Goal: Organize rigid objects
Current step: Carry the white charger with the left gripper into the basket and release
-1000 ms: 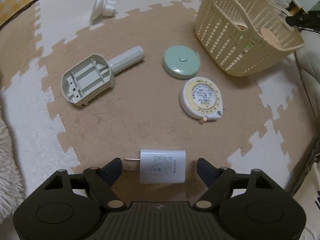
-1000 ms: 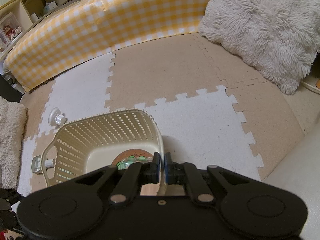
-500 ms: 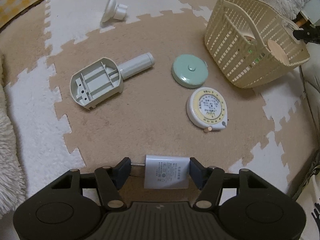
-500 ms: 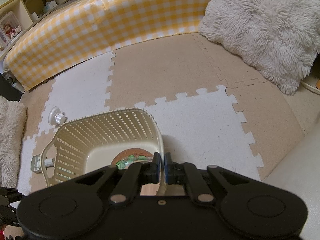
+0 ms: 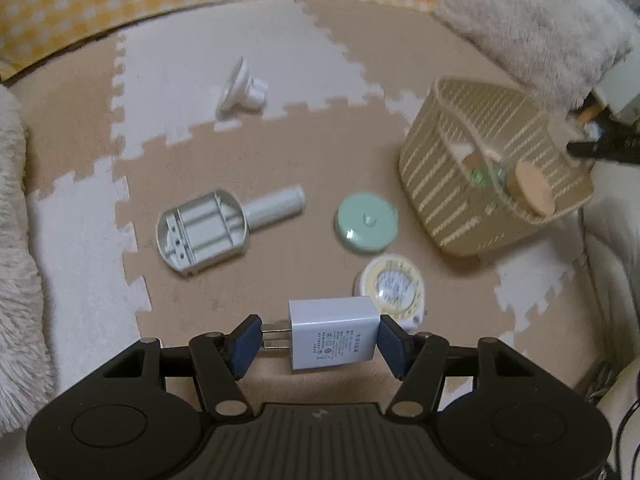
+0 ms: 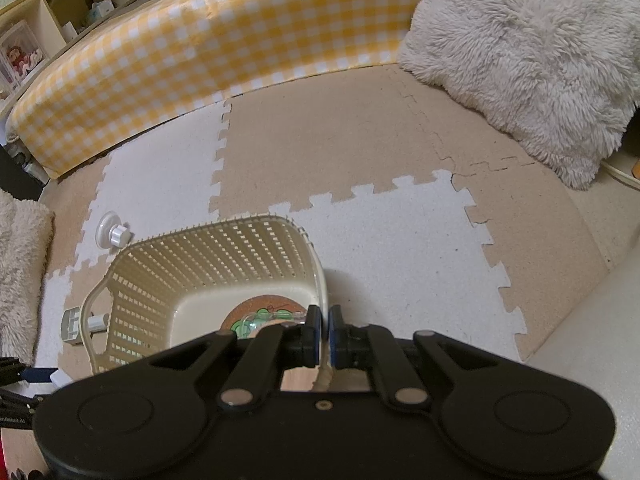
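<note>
My left gripper (image 5: 319, 344) is shut on a white plug adapter (image 5: 334, 332), held a little above the mat; one pad presses its prongs, the other its body. On the mat beyond lie a mint round tape measure (image 5: 366, 224), a yellow-faced tape measure (image 5: 394, 280), a grey handled tool (image 5: 208, 232) and a white suction knob (image 5: 240, 90). The cream lattice basket (image 5: 460, 216) stands at the right, tilted. My right gripper (image 6: 324, 334) is shut on the basket's near rim (image 6: 320, 280). A round cork coaster (image 6: 260, 312) lies inside the basket.
A yellow checked bolster (image 6: 200, 52) borders the far side of the foam puzzle mat (image 6: 400, 248). A fluffy white cushion (image 6: 520, 48) lies at the far right, another fluffy edge (image 5: 16, 240) at the left.
My left gripper closed its jaws on the plug adapter and lifted it off the mat, tilting as it rose. The right gripper and the basket stayed put.
</note>
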Demonstrator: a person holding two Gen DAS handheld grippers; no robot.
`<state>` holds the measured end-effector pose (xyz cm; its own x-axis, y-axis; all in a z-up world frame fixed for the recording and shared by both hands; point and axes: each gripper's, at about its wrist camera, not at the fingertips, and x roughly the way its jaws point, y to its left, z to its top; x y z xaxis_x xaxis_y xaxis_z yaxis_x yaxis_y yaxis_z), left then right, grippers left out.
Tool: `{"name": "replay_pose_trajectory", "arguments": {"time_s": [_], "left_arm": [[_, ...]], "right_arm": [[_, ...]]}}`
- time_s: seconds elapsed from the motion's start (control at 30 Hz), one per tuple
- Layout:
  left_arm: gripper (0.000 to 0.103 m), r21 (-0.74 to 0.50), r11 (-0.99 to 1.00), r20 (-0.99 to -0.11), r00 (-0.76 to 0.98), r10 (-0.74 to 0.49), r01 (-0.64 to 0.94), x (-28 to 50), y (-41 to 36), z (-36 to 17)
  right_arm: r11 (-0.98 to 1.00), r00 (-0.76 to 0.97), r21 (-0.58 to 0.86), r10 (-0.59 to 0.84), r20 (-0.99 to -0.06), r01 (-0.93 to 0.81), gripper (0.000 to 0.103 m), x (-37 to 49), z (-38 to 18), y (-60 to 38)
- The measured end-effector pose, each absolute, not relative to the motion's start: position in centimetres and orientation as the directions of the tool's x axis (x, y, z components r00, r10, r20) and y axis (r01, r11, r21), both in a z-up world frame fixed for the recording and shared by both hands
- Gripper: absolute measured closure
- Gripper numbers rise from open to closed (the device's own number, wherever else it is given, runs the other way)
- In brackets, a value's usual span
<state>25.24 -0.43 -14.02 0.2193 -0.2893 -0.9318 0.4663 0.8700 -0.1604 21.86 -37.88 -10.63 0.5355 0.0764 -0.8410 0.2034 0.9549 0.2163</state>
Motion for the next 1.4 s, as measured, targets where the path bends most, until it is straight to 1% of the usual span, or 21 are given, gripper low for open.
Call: {"name": "replay_pose_trajectory", "arguments": {"time_s": [0.13,0.27,0.37,0.43,0.7,0.87,0.97,1.17,1.4], "left_arm": [[0.04,-0.065,0.85,-0.965,0.185,-0.188,0.523,24.8,-1.3,-16.2],[0.039,-0.02,0.857,-0.957,0.238,-0.166,0.515,24.9,-2.2,-16.6],[0.04,0.043,0.842,-0.958,0.261,-0.117,0.538,24.4,-3.2,-17.2],[0.039,0.052,0.842,-0.956,0.269,-0.113,0.537,24.2,-3.2,-17.3],[0.041,-0.018,0.881,-0.958,0.244,-0.15,0.472,24.8,-2.5,-17.0],[0.041,-0.059,0.896,-0.937,0.285,-0.202,0.441,25.0,-2.2,-15.1],[0.041,-0.11,0.903,-0.911,0.321,-0.258,0.415,25.2,-1.9,-13.2],[0.041,-0.245,0.886,-0.812,0.416,-0.409,0.394,24.9,-2.9,-7.7],[0.041,-0.352,0.842,-0.743,0.426,-0.517,0.409,26.2,-7.6,-5.4]], "right_arm": [[0.956,0.532,0.212,0.075,-0.843,0.202,0.098,21.9,-10.7,-37.8],[0.957,0.53,0.21,0.074,-0.845,0.2,0.098,22.0,-10.7,-37.8],[0.957,0.528,0.211,0.076,-0.846,0.2,0.098,22.0,-10.8,-37.8],[0.957,0.528,0.211,0.076,-0.846,0.2,0.098,22.0,-10.8,-37.9],[0.957,0.528,0.211,0.076,-0.846,0.201,0.098,22.0,-10.8,-37.8],[0.957,0.528,0.211,0.076,-0.846,0.201,0.098,22.0,-10.8,-37.8],[0.956,0.527,0.213,0.078,-0.846,0.201,0.098,22.0,-10.8,-37.8],[0.957,0.526,0.209,0.075,-0.847,0.199,0.098,22.0,-10.8,-37.8],[0.956,0.525,0.217,0.083,-0.847,0.199,0.098,22.0,-10.8,-37.9]]}}
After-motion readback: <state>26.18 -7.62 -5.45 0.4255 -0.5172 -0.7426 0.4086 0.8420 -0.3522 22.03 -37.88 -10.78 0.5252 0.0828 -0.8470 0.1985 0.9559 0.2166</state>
